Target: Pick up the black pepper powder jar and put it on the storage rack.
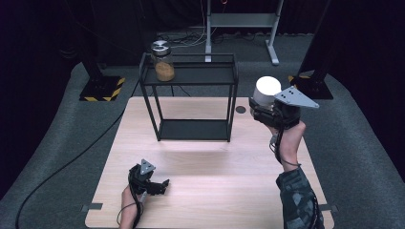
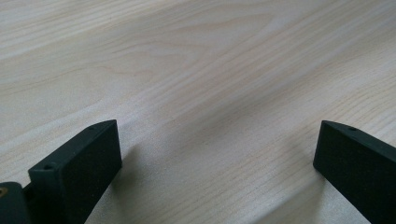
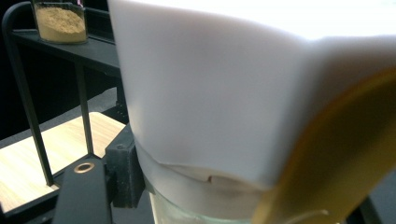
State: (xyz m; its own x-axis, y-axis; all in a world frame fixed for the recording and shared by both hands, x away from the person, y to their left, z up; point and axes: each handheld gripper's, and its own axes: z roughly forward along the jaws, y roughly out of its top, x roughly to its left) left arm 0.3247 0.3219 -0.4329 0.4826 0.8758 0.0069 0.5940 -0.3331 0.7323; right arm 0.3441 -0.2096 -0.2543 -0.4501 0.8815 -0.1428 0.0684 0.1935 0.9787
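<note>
At the right edge of the table, raised clear of the wood, the white-lidded jar (image 1: 265, 89) sits clamped in the right gripper (image 1: 261, 110), whose jaws close on the glass body just below the lid. The jar stands upright, long axis vertical, lid uppermost. From this gripper the black shelf rack (image 1: 190, 78) lies to the left and slightly farther from the person; its top shelf sits at about the height of the held jar, and its lower shelf is bare. A second jar with brown powder (image 1: 163, 62) occupies the far left corner of the top shelf, so the right part of that shelf is free. As a judgement, the coming move is a leftward carry onto the rack, and the right hand is clearly the nearer one. The left gripper (image 1: 160, 185) rests low at the near left of the table (image 1: 205, 191), well apart from rack and jar, jaws spread wide and holding nothing. The right gripper view shows what the high view cannot: the white lid (image 3: 210, 102) close up, the glass shoulder beneath it, one jaw pad pressed against the jar, and the powder jar (image 3: 60, 21) on the rack beyond. The left gripper view confirms the wide gap between its own jaws, with bare wood grain (image 2: 210, 93) between them.
</note>
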